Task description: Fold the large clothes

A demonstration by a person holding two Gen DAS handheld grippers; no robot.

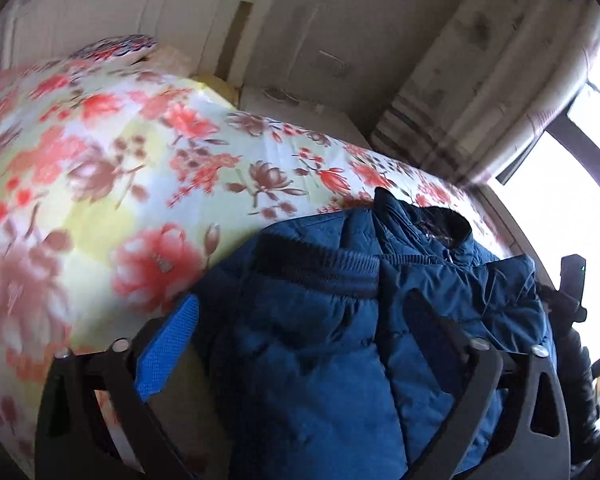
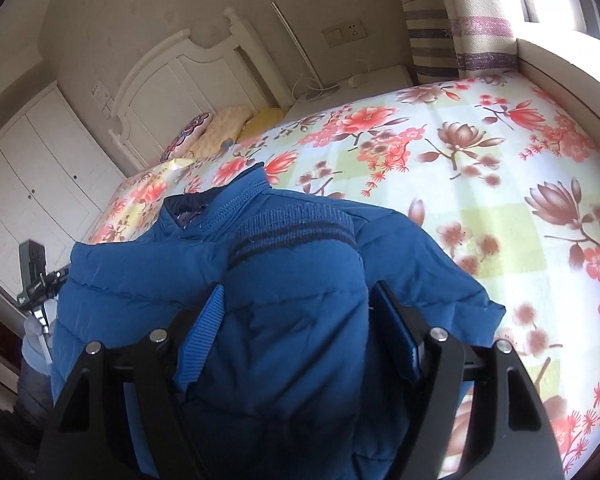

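Observation:
A blue padded jacket point(image 1: 340, 320) with dark ribbed cuffs lies on the flowered bedspread point(image 1: 100, 160). In the left wrist view my left gripper point(image 1: 300, 312) has its jaws wide apart with a sleeve bulging between them. Its blue left pad point(image 1: 168, 344) is clear of the cloth. In the right wrist view the jacket point(image 2: 300, 280) fills the space between the blue pads point(image 2: 204, 332) of my right gripper point(image 2: 296, 312). The jaws stand wide around a sleeve with a striped cuff point(image 2: 292, 228). Whether either gripper clamps the cloth is not clear.
The bedspread point(image 2: 480, 160) stretches far to the right. Pillows point(image 2: 220, 128) lie by the white headboard point(image 2: 172, 76). A wardrobe point(image 2: 32, 160) stands at left, a curtain point(image 2: 460, 20) and window ledge at right. A black camera stand point(image 2: 36, 276) is beside the bed.

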